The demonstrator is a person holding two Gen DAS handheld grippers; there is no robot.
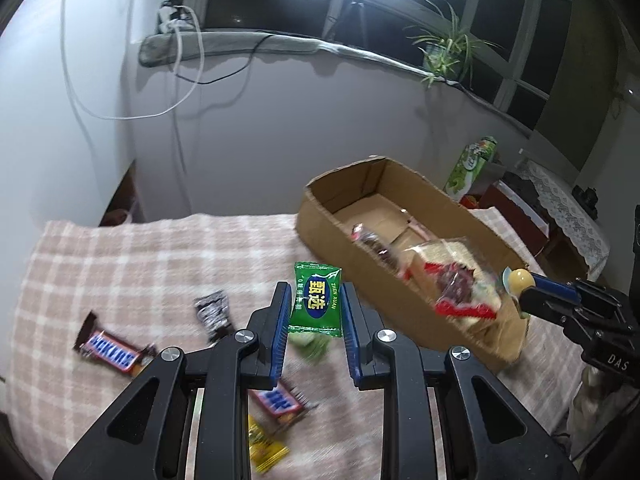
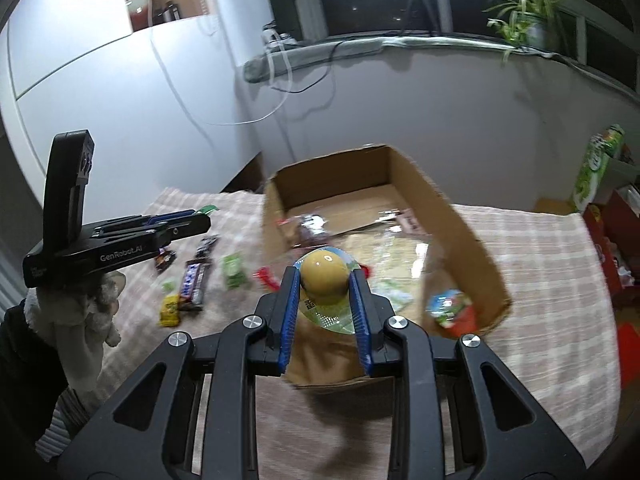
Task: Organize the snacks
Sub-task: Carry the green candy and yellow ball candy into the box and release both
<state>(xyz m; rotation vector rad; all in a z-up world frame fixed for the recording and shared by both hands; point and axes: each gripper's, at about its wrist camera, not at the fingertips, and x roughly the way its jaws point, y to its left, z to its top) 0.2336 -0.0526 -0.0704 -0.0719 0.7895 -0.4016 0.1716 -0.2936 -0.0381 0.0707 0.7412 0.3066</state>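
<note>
My left gripper (image 1: pixel 316 304) is shut on a green candy packet (image 1: pixel 317 301), lifted above the checked tablecloth (image 1: pixel 140 264). In the right wrist view it shows at the left as the left gripper (image 2: pixel 196 220) with a green corner sticking out. My right gripper (image 2: pixel 325 286) is shut on a yellow dome-shaped jelly cup (image 2: pixel 324 282), held over the near end of the cardboard box (image 2: pixel 476 240). From the left wrist view the right gripper (image 1: pixel 524 286) carries the jelly cup (image 1: pixel 519 279) at the box (image 1: pixel 332 224). Several wrapped snacks lie inside the box, among them a clear bread bag (image 1: pixel 452 280).
Loose snacks lie on the cloth: a Snickers bar (image 1: pixel 112 350), a second bar (image 1: pixel 278 400), a dark wrapper (image 1: pixel 214 312), a yellow packet (image 1: pixel 264 446). A small red-rimmed cup (image 2: pixel 450 308) sits in the box corner. A green carton (image 1: pixel 472 164) stands behind the box.
</note>
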